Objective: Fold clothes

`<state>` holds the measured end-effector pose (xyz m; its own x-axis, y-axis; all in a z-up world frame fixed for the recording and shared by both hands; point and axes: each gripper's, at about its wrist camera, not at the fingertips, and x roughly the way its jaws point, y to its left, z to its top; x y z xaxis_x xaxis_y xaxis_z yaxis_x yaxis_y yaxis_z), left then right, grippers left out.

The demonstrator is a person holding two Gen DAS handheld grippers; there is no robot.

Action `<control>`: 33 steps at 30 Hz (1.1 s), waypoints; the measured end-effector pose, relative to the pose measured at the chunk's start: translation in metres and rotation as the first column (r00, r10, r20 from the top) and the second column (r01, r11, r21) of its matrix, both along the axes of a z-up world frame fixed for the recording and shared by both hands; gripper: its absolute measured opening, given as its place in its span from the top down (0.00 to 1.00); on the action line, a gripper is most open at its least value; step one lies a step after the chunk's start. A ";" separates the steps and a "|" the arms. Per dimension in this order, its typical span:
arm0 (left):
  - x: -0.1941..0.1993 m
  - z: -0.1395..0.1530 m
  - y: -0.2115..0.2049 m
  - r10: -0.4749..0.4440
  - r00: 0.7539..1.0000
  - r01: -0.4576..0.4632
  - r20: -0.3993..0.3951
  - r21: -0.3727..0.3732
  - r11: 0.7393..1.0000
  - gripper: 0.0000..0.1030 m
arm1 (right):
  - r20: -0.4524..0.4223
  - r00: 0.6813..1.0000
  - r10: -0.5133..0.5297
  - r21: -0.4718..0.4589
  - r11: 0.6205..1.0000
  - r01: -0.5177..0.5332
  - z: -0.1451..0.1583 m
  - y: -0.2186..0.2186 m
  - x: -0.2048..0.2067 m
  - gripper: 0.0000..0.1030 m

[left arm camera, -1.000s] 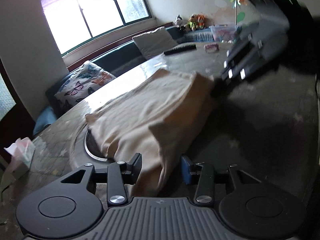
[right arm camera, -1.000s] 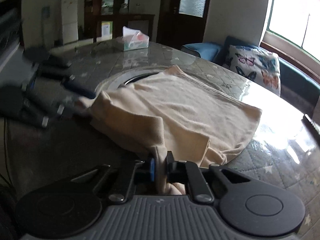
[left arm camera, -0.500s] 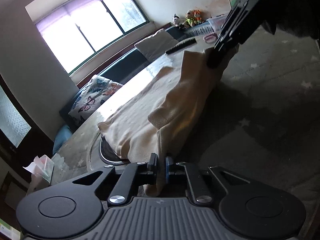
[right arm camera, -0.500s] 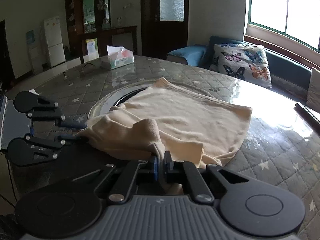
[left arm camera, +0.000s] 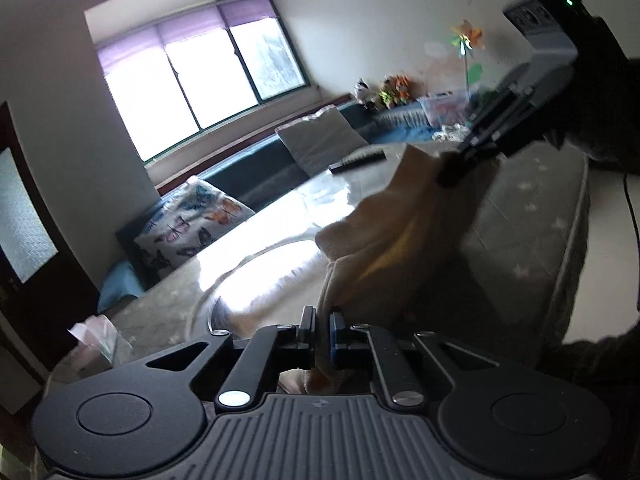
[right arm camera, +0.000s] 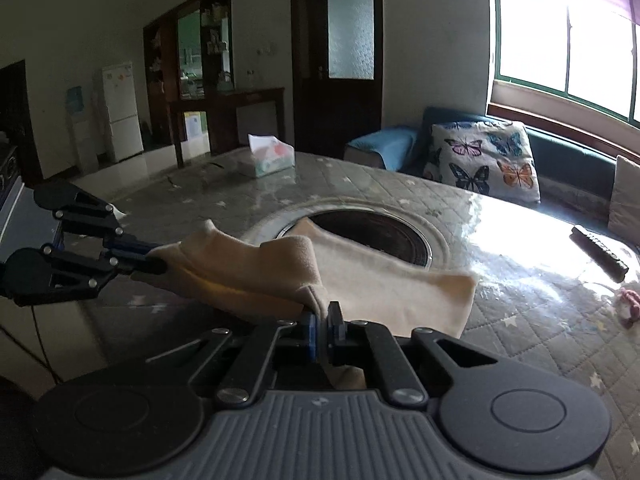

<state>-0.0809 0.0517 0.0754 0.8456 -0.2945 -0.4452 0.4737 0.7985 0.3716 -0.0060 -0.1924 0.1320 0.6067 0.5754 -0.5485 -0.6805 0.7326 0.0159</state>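
A beige garment [right arm camera: 360, 276] hangs partly lifted over the round quilted table [right arm camera: 520, 280], its far part still resting by the dark round inset [right arm camera: 368, 232]. My right gripper [right arm camera: 323, 320] is shut on one near corner of the cloth. The left gripper [right arm camera: 156, 258] shows at the left of the right wrist view, shut on the other near corner. In the left wrist view my left gripper [left arm camera: 322, 320] pinches the beige garment [left arm camera: 392, 232], and the right gripper [left arm camera: 452, 174] holds the far corner at upper right.
A tissue box [right arm camera: 266, 156] stands at the table's far side, a black remote [right arm camera: 598, 252] and a pink item [right arm camera: 628, 304] lie at the right. A bench with a butterfly cushion [right arm camera: 484, 164] runs under the window. The table's near edge [left arm camera: 576, 248] drops to the floor.
The left gripper shut on the cloth's corner. Both grippers then rose and pulled the near edge up and back, dragging the garment off the inset and uncovering it.
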 end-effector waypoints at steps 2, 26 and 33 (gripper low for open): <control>0.012 0.004 -0.001 0.015 1.000 -0.015 0.012 -0.016 1.000 0.93 | 0.013 1.000 -0.003 -0.004 1.000 0.003 0.005 0.000 0.002 0.96; 0.225 -0.073 0.020 0.220 0.948 -0.224 -0.229 0.007 0.975 0.78 | -0.213 0.953 -0.214 -0.075 0.976 0.202 -0.098 0.032 0.220 0.75; 0.226 -0.057 0.031 0.302 0.932 -0.311 -0.200 -0.012 0.950 0.76 | -0.162 0.941 -0.298 -0.047 0.955 0.294 -0.076 0.009 0.211 0.66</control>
<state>0.1446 0.0828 0.0185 0.7969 -0.0572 -0.6013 0.2625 0.9294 0.2596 0.2052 -0.1831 0.0561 0.6479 0.3705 -0.6656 -0.4220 0.9020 0.0913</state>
